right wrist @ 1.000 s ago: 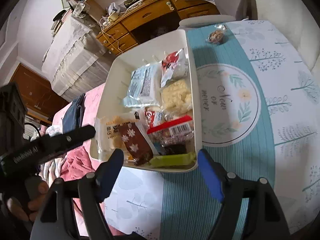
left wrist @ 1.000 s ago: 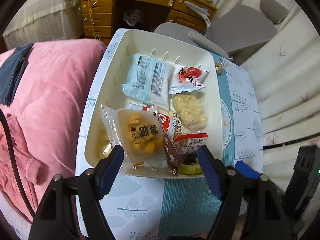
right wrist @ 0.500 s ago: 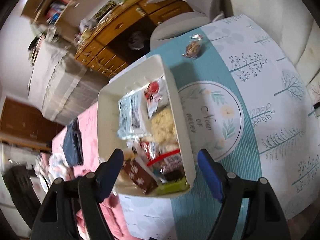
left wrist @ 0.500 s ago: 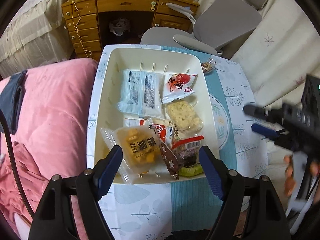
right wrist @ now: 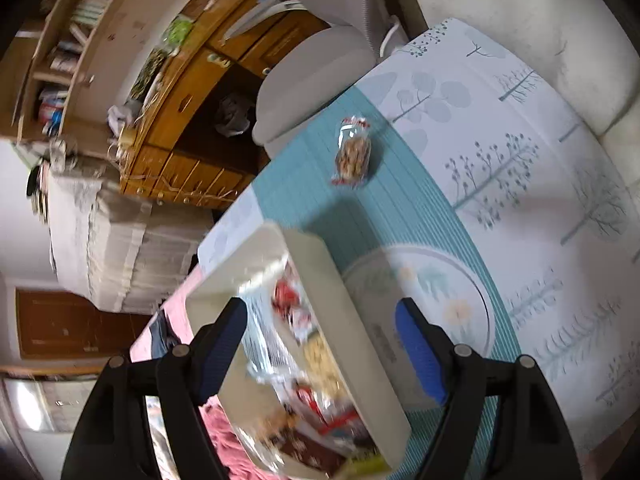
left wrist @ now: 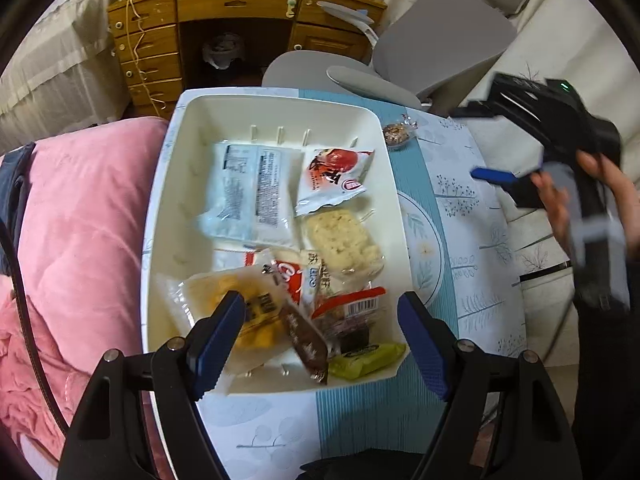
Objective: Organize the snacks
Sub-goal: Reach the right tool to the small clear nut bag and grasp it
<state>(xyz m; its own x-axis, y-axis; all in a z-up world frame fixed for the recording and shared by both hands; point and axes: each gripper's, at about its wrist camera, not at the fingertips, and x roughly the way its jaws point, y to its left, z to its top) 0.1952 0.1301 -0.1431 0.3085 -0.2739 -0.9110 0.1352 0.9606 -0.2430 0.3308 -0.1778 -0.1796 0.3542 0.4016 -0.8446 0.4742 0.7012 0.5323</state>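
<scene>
Change, right gripper point(right wrist: 320, 344): compared with a second ago it has swung off the bin's near end toward the far side of the desk point(right wrist: 520, 160); its view is now rolled, and the stray wrapped snack point(right wrist: 353, 156) sits much larger, above and ahead of the fingers.
Change, left gripper point(left wrist: 320, 340): it has drifted only slightly and hangs over the near end of the bin point(left wrist: 276, 104), as before.
Meaning for the task: judging by the packets piled in the bin, most of the sorting looks done; the wrapped snack on the teal stripe is the one item outside, and the right gripper appears to be heading for it.
Right fingers: standing wide apart with nothing between them; no pad touches anything.
Left fingers: likewise wide apart and empty, the packets below them untouched.
Stray snack, right view: well ahead of the fingertips, lying on the desk past the bin's far corner, roughly in line with the gap between the fingers.
Stray snack point(left wrist: 398, 133), left view: just beside the bin's far right corner, far from the left fingers.
Bin, right view: its right wall point(right wrist: 352, 320) passes between the two fingers, beneath them.
Person's hand point(left wrist: 580, 204): blurred, carrying the right gripper over the desk's right part.
</scene>
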